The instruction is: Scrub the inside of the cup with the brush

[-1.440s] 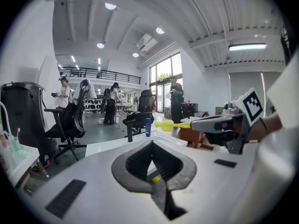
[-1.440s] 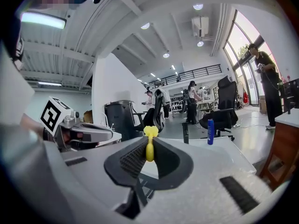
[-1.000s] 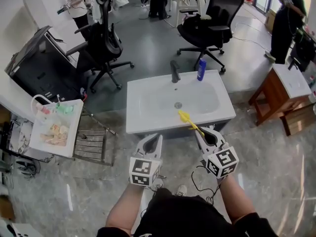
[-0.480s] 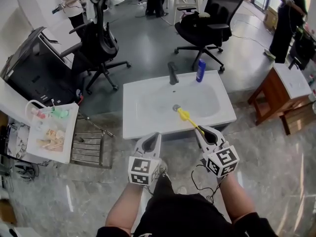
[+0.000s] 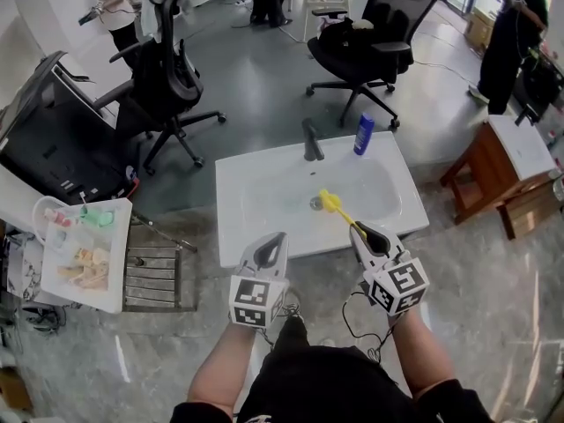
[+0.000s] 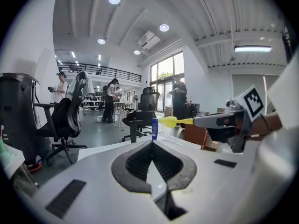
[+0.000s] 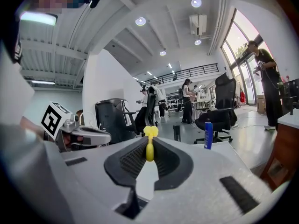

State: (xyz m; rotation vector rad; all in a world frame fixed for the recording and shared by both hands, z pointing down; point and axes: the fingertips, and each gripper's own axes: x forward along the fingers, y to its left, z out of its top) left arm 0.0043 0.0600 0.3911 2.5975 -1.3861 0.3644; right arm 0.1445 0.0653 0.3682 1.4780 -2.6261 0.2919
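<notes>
While I stand at the front rim of the white basin [image 5: 251, 236], my left tongs [image 5: 278, 239] are pressed fully together and carry nothing, their tips reaching just to that rim. My right tongs [image 5: 358, 230] are clamped on the thin handle of the yellow brush [image 5: 336, 210]. It sticks straight out past the tips, and its knobby head hangs over the bowl, close beside the drain [image 5: 315, 203].

The tap [image 5: 312, 139] stands at the middle of the back rim, and a blue bottle [image 5: 362, 134] stands upright just to its right on the same rim. Both are well beyond the brush head.

Past the basin, on the grey floor, one black office chair [image 5: 167, 73] sits to the left with a pale garment over its back, and another [image 5: 379, 25] sits to the right. A small wooden table [image 5: 493, 170] with a white top stands near the basin's right end. To my left, a white tray [image 5: 124, 236] of small items lies beside a wire rack [image 5: 159, 276], with a big black unit [image 5: 53, 139] behind them. Several people stand far back in the room.
</notes>
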